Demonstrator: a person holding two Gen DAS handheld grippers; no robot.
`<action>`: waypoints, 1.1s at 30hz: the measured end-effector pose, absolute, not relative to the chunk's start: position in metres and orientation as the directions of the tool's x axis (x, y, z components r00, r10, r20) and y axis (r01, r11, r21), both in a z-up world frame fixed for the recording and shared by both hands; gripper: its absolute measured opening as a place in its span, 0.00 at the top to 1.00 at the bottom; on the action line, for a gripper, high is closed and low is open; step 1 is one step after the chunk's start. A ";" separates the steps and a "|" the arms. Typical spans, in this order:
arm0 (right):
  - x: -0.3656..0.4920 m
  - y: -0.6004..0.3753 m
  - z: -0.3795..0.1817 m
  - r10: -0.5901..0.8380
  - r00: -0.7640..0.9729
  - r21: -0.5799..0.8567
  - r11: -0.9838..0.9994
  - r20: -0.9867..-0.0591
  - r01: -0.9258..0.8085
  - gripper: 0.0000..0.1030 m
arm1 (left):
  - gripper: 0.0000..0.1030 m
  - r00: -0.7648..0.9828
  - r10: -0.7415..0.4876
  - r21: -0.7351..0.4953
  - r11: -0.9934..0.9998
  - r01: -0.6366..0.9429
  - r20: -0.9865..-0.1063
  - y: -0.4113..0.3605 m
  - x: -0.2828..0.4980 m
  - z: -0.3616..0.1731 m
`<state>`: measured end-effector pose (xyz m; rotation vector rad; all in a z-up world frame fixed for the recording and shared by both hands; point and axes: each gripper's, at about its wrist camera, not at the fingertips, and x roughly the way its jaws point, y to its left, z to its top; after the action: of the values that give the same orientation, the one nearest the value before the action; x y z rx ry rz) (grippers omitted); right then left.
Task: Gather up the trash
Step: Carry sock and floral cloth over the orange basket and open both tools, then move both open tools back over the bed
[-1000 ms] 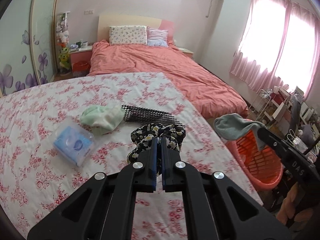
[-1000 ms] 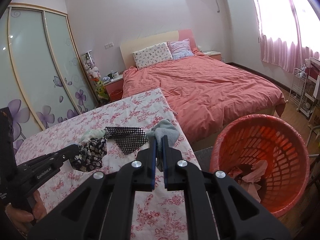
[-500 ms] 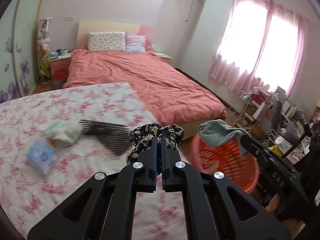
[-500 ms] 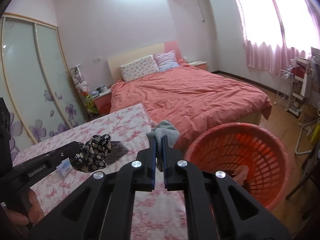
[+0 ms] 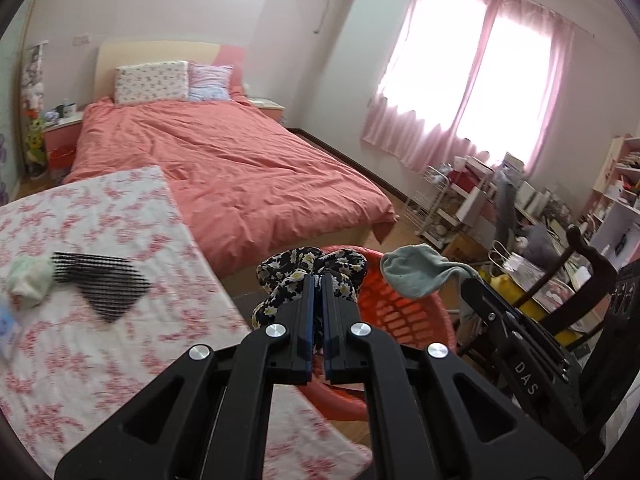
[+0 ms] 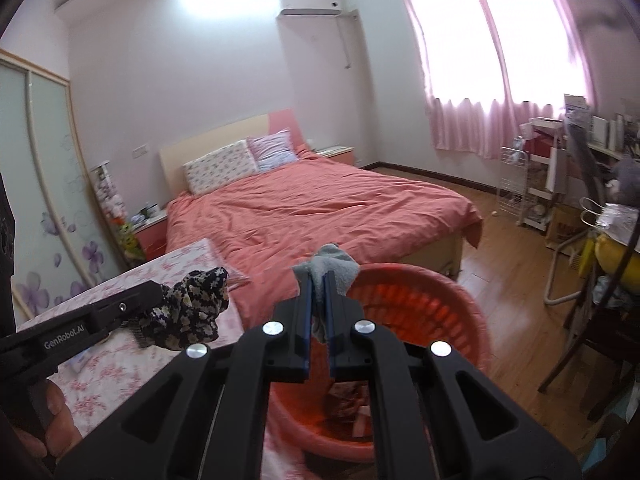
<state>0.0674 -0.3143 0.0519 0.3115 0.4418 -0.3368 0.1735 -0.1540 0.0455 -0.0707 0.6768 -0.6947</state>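
Observation:
My left gripper [image 5: 316,280] is shut on a black floral cloth [image 5: 292,270], held in the air at the near rim of the orange basket [image 5: 404,312]. In the right wrist view the same floral cloth [image 6: 192,308] hangs from the left gripper to the left of the basket. My right gripper [image 6: 318,280] is shut on a grey sock [image 6: 332,266] above the orange basket [image 6: 432,292]. The left wrist view shows that grey sock [image 5: 416,270] over the basket's far side. Crumpled pink scraps [image 6: 348,396] lie in the basket's bottom.
A floral-covered table [image 5: 120,352] holds a black mesh piece [image 5: 108,286], a pale green cloth [image 5: 28,280] and a blue packet [image 5: 6,330]. A pink bed [image 5: 224,164] stands behind. A dark chair [image 5: 588,280] and cluttered shelves stand at the right.
Both grippers have swung right, away from the table and over to the orange basket, each still holding its cloth. The table items have slid to the left of the views.

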 end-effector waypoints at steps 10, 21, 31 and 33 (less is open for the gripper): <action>0.055 -0.362 0.024 -0.272 0.830 0.266 0.859 -0.487 0.438 0.94 | 0.97 0.496 -0.644 -0.284 0.733 0.618 -0.583 -0.207 0.169 0.031; 0.064 -0.386 0.005 -0.234 0.829 0.320 0.843 -0.507 0.433 0.83 | 0.89 0.438 -0.624 -0.290 0.733 0.615 -0.647 -0.229 0.177 0.007; 0.059 -0.379 -0.001 -0.260 0.804 0.288 0.839 -0.534 0.462 0.60 | 0.67 0.509 -0.513 -0.225 0.822 0.523 -0.691 -0.191 0.187 -0.002; 0.061 -0.375 0.001 -0.256 0.807 0.279 0.846 -0.533 0.453 0.58 | 0.61 0.539 -0.480 -0.192 0.842 0.504 -0.692 -0.179 0.186 0.000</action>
<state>0.0611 -0.3754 0.0010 0.4111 0.5027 -0.3914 0.1864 -0.1787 -0.0004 0.0315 0.8131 -0.5852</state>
